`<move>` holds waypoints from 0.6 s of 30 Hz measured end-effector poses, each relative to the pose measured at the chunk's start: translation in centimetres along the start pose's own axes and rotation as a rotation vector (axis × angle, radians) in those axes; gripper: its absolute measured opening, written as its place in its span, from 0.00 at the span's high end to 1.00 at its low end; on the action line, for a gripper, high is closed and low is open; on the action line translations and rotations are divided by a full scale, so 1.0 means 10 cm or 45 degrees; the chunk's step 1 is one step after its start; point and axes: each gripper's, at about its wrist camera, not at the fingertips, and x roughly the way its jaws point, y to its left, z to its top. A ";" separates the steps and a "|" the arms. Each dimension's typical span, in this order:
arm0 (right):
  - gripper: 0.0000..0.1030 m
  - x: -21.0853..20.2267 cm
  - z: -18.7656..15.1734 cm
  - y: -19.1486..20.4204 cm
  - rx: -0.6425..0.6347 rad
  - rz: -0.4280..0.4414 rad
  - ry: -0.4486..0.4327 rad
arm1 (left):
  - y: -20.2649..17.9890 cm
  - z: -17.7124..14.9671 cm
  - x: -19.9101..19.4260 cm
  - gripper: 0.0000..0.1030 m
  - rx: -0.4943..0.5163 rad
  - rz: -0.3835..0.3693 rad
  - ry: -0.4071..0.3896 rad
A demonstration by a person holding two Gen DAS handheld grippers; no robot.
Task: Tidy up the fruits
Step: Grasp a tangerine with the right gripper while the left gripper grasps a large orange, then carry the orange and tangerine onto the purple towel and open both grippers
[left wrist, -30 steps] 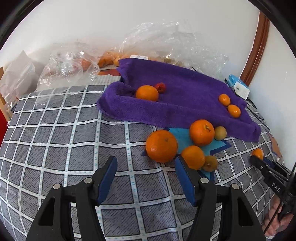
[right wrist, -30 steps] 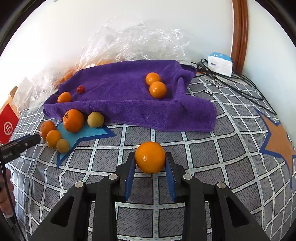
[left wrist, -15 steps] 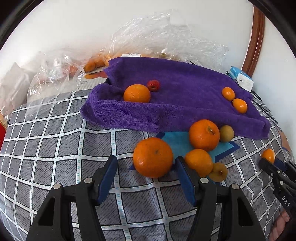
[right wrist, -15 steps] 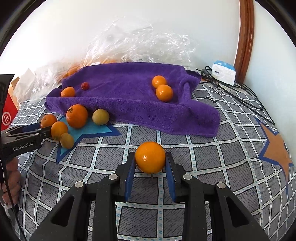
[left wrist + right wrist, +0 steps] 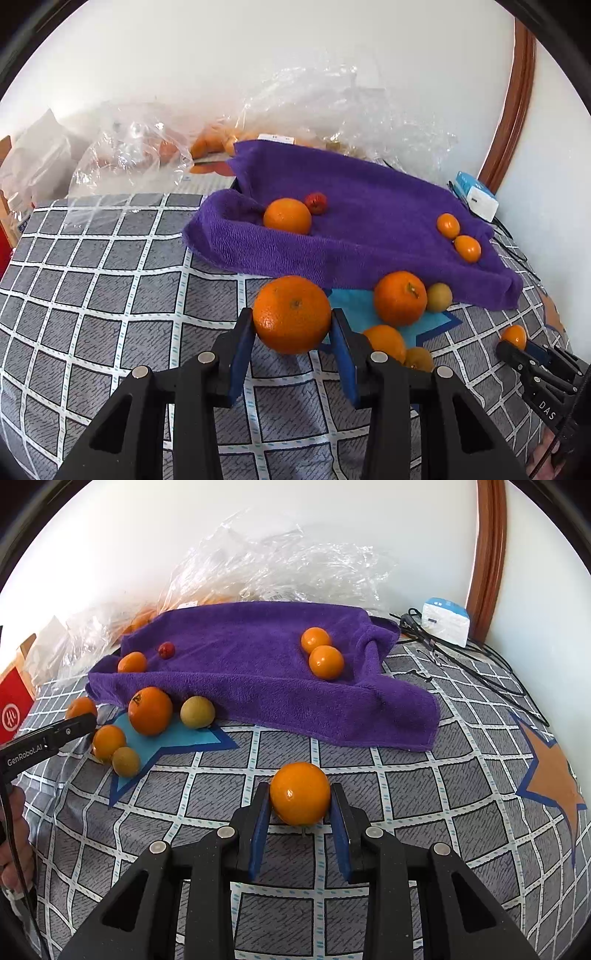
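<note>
We hold a large orange [image 5: 291, 314] in the left gripper [image 5: 291, 332], a smaller orange [image 5: 300, 793] in the right gripper [image 5: 300, 812], jaws clenched on each; round, smooth skins risk slipping out and rolling.

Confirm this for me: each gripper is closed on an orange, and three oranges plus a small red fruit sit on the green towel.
Wrong in one respect: the towel is purple, as the right wrist view shows. The rest stands: left gripper and right gripper each clamp an orange, with three oranges and the small red fruit on it.
</note>
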 end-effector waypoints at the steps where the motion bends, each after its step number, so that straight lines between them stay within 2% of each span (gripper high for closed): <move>1: 0.70 -0.01 0.00 -0.01 0.005 0.004 -0.004 | 0.00 0.00 -0.02 0.62 -0.001 -0.001 -0.011; 12: 0.70 -0.06 -0.01 -0.08 0.073 0.020 -0.042 | 0.00 0.05 -0.11 0.62 -0.024 -0.012 -0.104; 18: 0.70 -0.04 -0.01 -0.14 0.103 0.035 -0.032 | 0.05 0.06 -0.13 0.62 -0.063 -0.008 -0.122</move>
